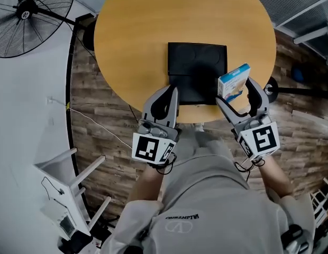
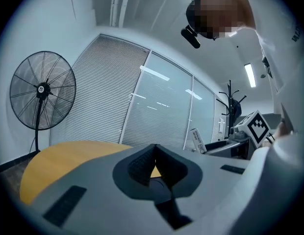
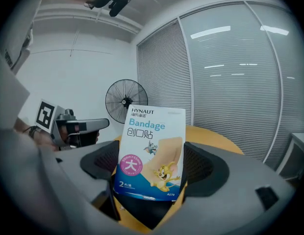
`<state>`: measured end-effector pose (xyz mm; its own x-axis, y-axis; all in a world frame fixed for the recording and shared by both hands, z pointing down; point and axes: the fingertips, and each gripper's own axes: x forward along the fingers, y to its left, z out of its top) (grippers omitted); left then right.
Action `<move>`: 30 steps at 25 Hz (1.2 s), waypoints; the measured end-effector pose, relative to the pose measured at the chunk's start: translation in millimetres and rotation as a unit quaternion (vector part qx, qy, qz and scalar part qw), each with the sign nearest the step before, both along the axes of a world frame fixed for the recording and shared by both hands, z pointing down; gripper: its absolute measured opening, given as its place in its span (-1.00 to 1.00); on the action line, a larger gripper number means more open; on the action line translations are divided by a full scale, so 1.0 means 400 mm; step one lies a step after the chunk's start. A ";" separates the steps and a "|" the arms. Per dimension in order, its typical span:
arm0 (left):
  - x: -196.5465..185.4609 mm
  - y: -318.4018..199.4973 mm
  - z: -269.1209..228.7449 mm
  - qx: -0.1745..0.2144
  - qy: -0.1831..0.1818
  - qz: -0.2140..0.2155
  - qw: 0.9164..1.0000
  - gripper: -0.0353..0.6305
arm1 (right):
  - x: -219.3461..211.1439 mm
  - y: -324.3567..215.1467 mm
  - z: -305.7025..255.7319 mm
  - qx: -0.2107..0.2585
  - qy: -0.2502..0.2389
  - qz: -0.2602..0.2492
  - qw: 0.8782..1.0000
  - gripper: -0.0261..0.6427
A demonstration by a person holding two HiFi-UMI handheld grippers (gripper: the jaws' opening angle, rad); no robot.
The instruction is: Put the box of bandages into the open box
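The box of bandages point(image 1: 234, 82) is white and blue with a cartoon print and stands upright between the fingers of my right gripper point(image 1: 235, 92), which is shut on it. It hangs over the right front edge of the black open box point(image 1: 197, 62). In the right gripper view the box of bandages point(image 3: 151, 153) fills the gap of the right gripper point(image 3: 151, 168). My left gripper point(image 1: 172, 95) is shut on nothing at the open box's front left corner. The left gripper point(image 2: 154, 163) shows its pads pressed together in its own view.
The open box lies on a round wooden table point(image 1: 143, 30), near its front edge. A standing fan point(image 1: 26, 9) is at the far left and a white rack point(image 1: 69, 194) at the lower left. A coat stand base point(image 1: 272, 91) sits right of the table.
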<state>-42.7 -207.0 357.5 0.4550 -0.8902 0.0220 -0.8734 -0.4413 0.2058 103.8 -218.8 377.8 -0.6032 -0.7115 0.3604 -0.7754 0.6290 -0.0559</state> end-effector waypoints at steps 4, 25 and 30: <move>-0.009 -0.036 0.044 -0.014 0.009 0.009 1.000 -0.87 | -0.043 -0.023 0.048 -0.015 0.046 -0.023 0.999 0.33; -0.128 -0.099 0.197 -0.058 0.050 0.015 0.997 -0.87 | -0.209 0.020 0.360 -0.077 0.301 -0.236 0.921 0.33; -0.117 -0.105 0.223 -0.067 0.058 0.022 0.996 -0.87 | -0.210 0.027 0.418 -0.049 0.380 -0.275 0.882 0.33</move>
